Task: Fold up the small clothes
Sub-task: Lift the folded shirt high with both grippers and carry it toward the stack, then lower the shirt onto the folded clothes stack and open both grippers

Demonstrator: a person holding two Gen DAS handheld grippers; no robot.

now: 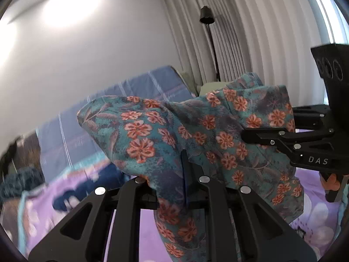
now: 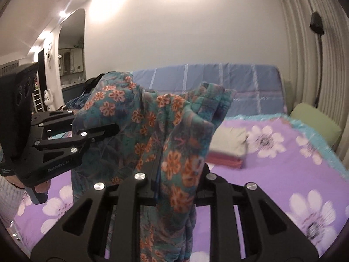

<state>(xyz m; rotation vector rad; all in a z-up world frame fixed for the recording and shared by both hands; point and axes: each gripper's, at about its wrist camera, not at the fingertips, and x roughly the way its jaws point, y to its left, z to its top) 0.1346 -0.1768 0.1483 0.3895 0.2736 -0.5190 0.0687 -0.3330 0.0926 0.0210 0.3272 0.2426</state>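
Clearly, the floral garment (image 1: 196, 131) is held up above the purple bedspread (image 2: 283, 163), gripped by the left gripper (image 1: 185, 170) and the right gripper (image 2: 158, 170), probably so it is spread before folding.

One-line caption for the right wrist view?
Both grippers, right and left, hold a floral garment above the purple bedspread.

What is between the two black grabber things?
The teal floral cloth garment stretches between the left gripper and right gripper, each pinching it. The right wrist view shows this.
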